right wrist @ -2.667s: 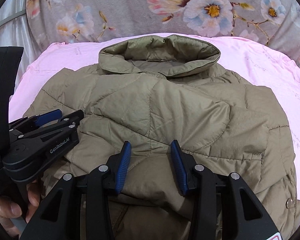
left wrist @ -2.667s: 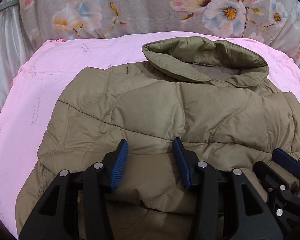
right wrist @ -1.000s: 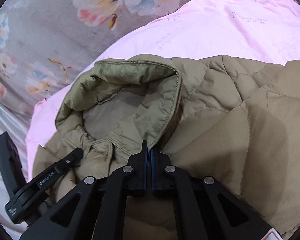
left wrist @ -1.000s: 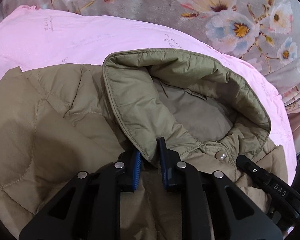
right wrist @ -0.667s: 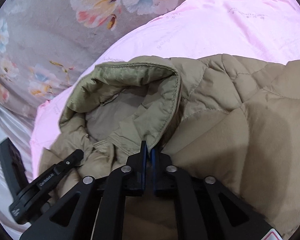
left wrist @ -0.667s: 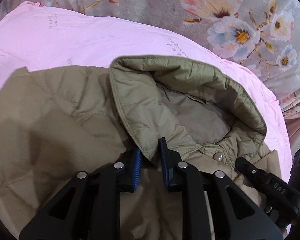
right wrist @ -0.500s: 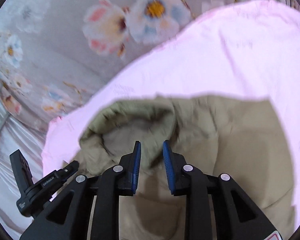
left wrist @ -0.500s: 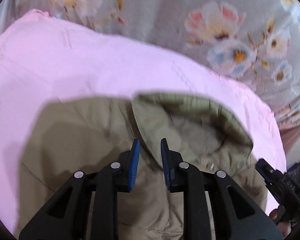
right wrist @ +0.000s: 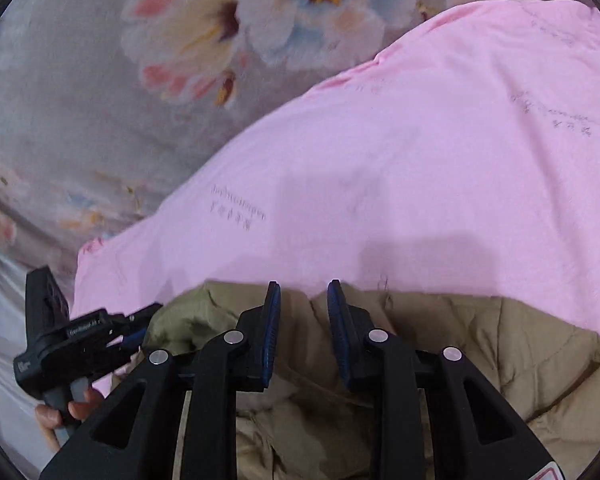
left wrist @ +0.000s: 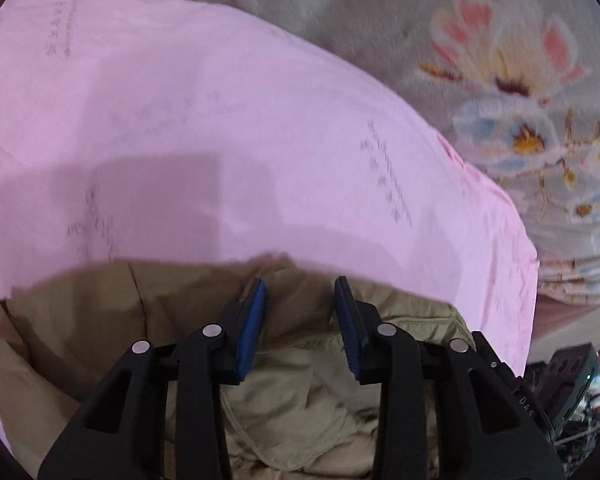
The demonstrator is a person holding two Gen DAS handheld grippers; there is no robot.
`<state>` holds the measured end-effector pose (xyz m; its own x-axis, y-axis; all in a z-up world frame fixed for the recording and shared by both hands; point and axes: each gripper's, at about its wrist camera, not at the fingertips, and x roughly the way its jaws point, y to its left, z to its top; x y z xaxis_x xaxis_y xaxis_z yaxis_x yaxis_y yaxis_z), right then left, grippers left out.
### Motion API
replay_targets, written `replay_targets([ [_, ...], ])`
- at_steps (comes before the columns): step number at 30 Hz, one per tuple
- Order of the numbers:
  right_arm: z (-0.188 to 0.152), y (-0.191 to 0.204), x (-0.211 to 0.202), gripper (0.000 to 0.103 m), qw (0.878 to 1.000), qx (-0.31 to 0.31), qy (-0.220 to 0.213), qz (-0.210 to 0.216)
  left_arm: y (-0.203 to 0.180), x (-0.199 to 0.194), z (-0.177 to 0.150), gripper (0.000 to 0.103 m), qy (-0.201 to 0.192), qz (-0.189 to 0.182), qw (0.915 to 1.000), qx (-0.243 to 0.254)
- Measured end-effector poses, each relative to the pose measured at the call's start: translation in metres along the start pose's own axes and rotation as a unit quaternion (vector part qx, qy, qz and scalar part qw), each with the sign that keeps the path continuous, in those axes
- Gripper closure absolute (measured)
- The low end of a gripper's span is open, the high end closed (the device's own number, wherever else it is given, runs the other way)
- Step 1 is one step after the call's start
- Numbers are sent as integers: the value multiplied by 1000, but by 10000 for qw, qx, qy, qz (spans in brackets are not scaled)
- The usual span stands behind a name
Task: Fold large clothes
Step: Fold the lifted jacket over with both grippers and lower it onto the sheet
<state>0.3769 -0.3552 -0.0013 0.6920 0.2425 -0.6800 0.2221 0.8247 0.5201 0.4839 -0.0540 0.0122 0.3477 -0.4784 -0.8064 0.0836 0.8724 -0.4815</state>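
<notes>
The olive-tan quilted puffer jacket (left wrist: 308,392) lies bunched on the pink printed bedsheet (left wrist: 220,128), near its edge beside the grey floral blanket (left wrist: 500,80).

Change noted: a second ago both tools were clamped on the standing collar. The left gripper (left wrist: 300,320) now has its jaws opening, with nothing pressed between the blue pads. The right gripper (right wrist: 302,324) stands parted a little, likewise holding nothing. Both views have pulled away from the collar, which now sits low in frame.

Judgement: the collar end has been released, so this fold looks placed. Fresh holds are likely next.
</notes>
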Motion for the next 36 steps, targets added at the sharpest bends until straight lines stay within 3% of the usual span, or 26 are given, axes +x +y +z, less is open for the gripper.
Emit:
replay_targets([
  [3,-26,11,-11,77,9967,-768,84,-242,-5,-7,-25,76,-112,332,9965,762],
  [6,-46,8,-12,85,9904,-1187,202,-673,3,-4,-48,80,-69,625,9918,1112],
  [13,-58,-1,-6,89,9854,-1431,95,-916,9,5,-77,82,-671,1069,9794,1573],
  [18,-61,1,-2,89,9823,-1543,-15,-1064,-5,14,-88,82,-1101,1479,9616,2031],
  [22,-63,6,1,89,9784,-1661,-106,-1229,-9,18,-89,82,-1224,1620,9559,2120],
  [30,-59,4,5,89,9801,-1605,-97,-1165,-15,25,-91,82,-1301,1872,9467,2277],
  [36,-60,4,5,89,9808,-1580,-99,-1139,-15,26,-91,82,-1323,1903,9454,2291],
])
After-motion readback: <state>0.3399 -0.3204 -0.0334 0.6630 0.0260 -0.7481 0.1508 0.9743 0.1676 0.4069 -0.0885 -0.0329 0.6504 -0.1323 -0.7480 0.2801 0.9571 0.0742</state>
